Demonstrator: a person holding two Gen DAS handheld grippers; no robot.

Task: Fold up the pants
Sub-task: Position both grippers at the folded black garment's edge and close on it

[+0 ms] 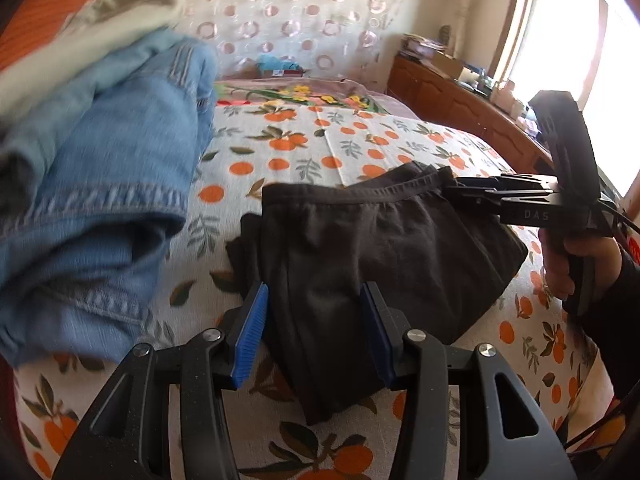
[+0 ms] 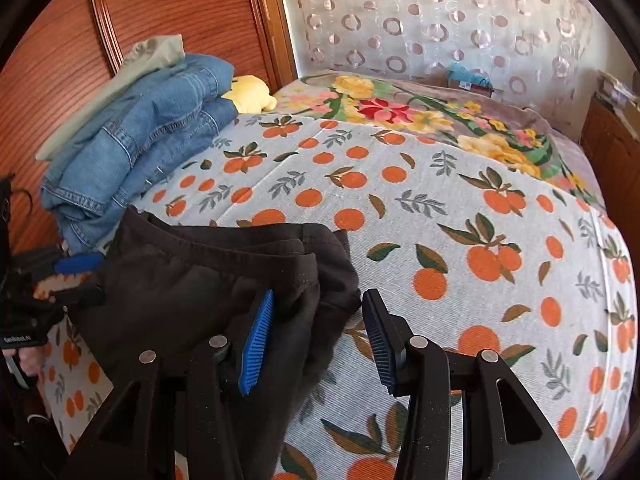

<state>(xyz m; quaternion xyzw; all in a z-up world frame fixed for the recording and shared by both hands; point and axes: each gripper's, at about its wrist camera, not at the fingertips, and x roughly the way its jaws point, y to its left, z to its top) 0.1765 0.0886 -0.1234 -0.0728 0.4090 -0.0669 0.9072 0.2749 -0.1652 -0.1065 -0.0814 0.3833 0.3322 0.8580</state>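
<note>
Dark folded pants (image 1: 380, 248) lie on the orange-print bedspread (image 1: 304, 152), waistband toward the far side. My left gripper (image 1: 316, 320) is open over their near left end, and the cloth lies loose between the blue pads (image 1: 252, 332). In the right wrist view the pants (image 2: 192, 288) fill the lower left. My right gripper (image 2: 318, 336) is open at their right corner, its left pad (image 2: 256, 344) lying against the cloth and its right pad over the bedspread (image 2: 440, 208). From the left wrist view the right gripper (image 1: 454, 192) reaches the waistband corner side on, with a hand (image 1: 560, 264) on its handle.
A stack of folded blue jeans (image 2: 132, 152) with a pale garment on top sits at the left by the wooden headboard (image 2: 160, 8). Behind it lies a yellow soft toy (image 2: 250, 94). A floral blanket (image 2: 420, 116) covers the far end, and a wooden cabinet (image 1: 460, 108) runs under the window.
</note>
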